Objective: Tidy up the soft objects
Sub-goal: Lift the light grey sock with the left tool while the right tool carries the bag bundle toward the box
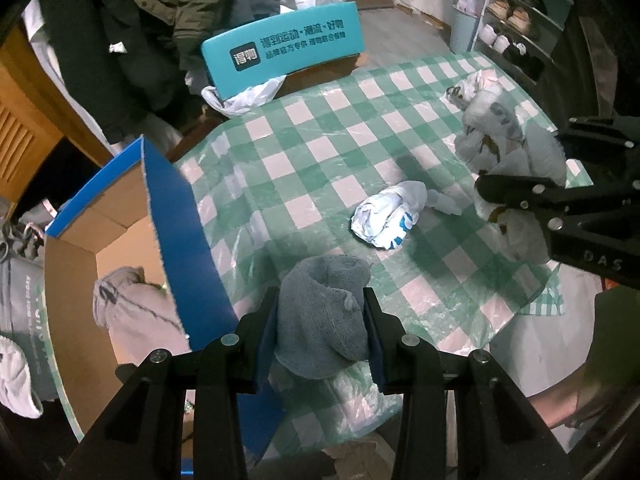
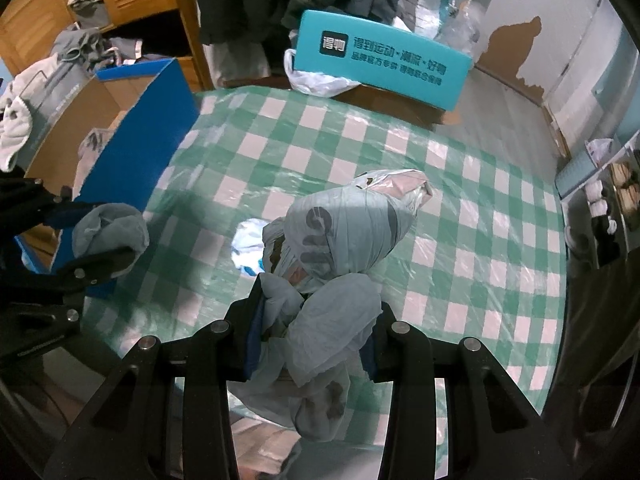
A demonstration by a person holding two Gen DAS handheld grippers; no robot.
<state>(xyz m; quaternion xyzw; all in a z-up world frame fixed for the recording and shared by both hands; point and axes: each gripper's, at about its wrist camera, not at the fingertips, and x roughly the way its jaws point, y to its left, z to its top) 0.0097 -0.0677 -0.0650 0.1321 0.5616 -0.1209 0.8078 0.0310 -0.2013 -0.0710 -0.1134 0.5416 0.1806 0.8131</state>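
Left gripper [image 1: 322, 332]: jaws clamped on grey knitted cloth [image 1: 324, 312], held above bench edge. Right gripper [image 2: 316, 336]: jaws clamped on knotted plastic-bag bundle [image 2: 344, 236]. Bench: green-white checked cover [image 1: 320, 136]; crumpled white-blue bag [image 1: 390, 214]. Blue-sided carton [image 1: 176, 216] beside bench, grey garment [image 1: 136, 308] inside. Beyond: teal box [image 2: 384, 58], white Chinese lettering, "得物" logo.
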